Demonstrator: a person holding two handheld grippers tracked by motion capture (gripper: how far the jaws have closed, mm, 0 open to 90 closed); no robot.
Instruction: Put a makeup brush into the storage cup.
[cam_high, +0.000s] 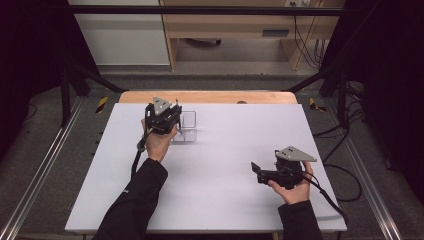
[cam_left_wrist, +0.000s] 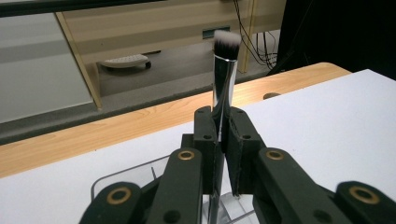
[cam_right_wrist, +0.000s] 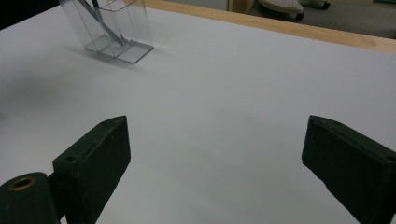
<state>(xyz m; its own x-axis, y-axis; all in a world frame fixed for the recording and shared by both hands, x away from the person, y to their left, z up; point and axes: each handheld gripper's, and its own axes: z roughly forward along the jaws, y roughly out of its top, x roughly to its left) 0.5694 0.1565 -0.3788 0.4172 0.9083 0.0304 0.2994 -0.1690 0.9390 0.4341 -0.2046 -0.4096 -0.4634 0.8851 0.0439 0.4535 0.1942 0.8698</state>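
The makeup brush (cam_left_wrist: 226, 70) stands upright between the 2 jaws of the left gripper (cam_left_wrist: 223, 135), which are clamped tight on its shiny metal ferrule; its white-tipped bristle head points up, above the jaw tips. The lower end of the brush goes down into the clear plastic holder (cam_left_wrist: 140, 173) just under the jaws. In the high view the left gripper (cam_high: 163, 118) sits at about 10 o'clock on the white table top (cam_high: 225, 145), with the clear holder (cam_high: 186, 127) touching it on its 3 o'clock side. In the right gripper view the holder (cam_right_wrist: 112, 28) shows at 11 o'clock, with a thin dark handle leaning inside 1 compartment.

The right gripper (cam_high: 256, 169) rests in the person's hand at about 4 o'clock on the table, well apart from the holder. Its 2 jaws stand wide with nothing but bare table between them (cam_right_wrist: 215, 158). A wooden edge (cam_high: 210, 97) runs along the far side at 12 o'clock.
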